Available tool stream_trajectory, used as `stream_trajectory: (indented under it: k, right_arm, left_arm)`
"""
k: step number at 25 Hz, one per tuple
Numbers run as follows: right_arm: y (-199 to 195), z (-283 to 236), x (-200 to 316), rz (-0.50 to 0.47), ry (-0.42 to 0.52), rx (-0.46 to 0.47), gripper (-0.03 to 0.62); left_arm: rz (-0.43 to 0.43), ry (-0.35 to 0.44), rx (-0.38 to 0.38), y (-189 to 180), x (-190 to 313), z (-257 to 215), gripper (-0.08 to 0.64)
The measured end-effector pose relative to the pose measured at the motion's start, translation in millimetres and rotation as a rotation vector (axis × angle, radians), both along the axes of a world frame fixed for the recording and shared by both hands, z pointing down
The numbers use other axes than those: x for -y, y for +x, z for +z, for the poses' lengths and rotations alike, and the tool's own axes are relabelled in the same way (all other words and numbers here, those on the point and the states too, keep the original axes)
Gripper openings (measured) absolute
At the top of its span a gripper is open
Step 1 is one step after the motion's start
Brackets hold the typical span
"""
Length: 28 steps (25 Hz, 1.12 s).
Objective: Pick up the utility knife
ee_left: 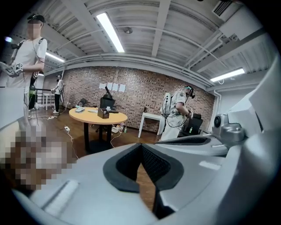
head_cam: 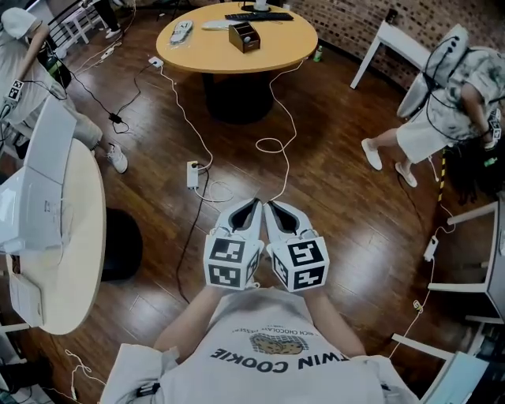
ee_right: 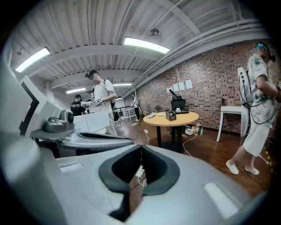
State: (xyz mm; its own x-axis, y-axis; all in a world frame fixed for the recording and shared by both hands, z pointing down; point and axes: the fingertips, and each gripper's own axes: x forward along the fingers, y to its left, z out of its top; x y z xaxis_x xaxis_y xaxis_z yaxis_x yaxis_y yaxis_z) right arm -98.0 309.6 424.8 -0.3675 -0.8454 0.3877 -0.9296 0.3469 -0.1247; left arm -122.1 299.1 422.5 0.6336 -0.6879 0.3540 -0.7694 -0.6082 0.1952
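Observation:
Both grippers are held side by side in front of my chest, above the wooden floor. My left gripper (head_cam: 252, 207) is shut with nothing in it, its dark pads meeting at the tip (ee_left: 141, 147). My right gripper (head_cam: 274, 208) is also shut and empty (ee_right: 141, 149). Both point toward a round yellow table (head_cam: 197, 54) some way ahead. On its top lie a small pale grey tool-like thing (head_cam: 181, 31), a white object (head_cam: 215, 25), a brown box (head_cam: 245, 36) and a black keyboard (head_cam: 258, 16). The knife is too small to pick out among them.
White cables and a power strip (head_cam: 192, 173) trail across the floor between me and the table. A white round table (head_cam: 75, 237) with a white device stands at my left, with a person behind it. Another person (head_cam: 442, 118) stands at the right near a white desk.

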Motion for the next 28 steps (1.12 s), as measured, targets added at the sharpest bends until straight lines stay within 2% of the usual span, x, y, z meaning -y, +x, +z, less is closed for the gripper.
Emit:
stream_trajectory:
  k: [15,21,28]
  right_arm:
    - [-18,13,75,-0.053,-0.018,0.008,-0.005]
    - [7,15,125,-0.057,-0.02,0.032,-0.005]
    - [53,10,187,-0.076,-0.02,0.058,-0.005]
  left_arm:
    - [-0.047,-0.017,0.01,-18,71,12,0.005]
    - [-0.06,-0.009,0.025,4,121,12,0.005]
    - [-0.081,-0.011,0.053,47,185,7,0.005]
